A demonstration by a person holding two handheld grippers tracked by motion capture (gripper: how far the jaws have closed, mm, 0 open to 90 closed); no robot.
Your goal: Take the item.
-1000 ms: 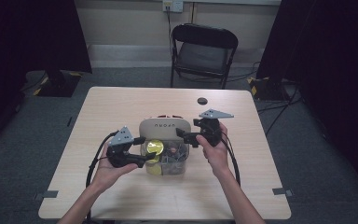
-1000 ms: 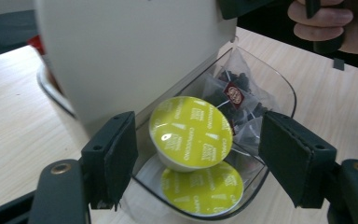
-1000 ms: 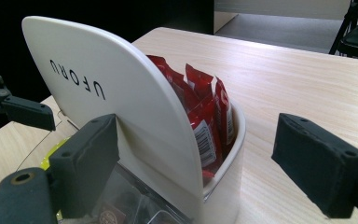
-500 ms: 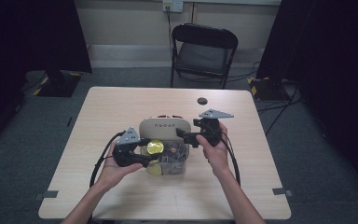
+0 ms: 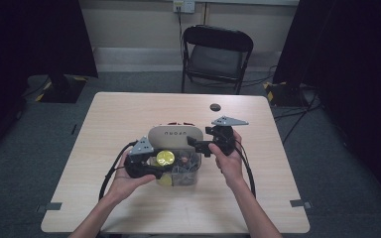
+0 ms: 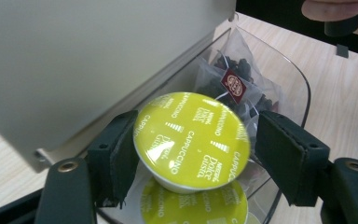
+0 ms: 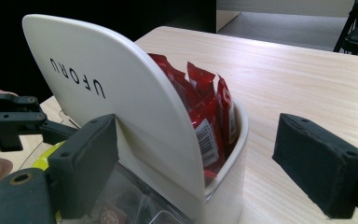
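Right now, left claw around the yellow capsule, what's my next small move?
Probably lift the left claw straight up: its jaws have just been closing and seem to pinch the yellow capsule above the clear bin, with the right claw against the raised lid.

A capsule (image 6: 192, 140) sits between the left hand-held gripper (image 6: 193, 161) pads, above the clear compartment (image 6: 294, 79).

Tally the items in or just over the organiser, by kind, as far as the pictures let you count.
Yellow-green coffee capsules: 2
Pyramid tea bags: 1
Red sachets: at least 3, packed close
Total: at least 6
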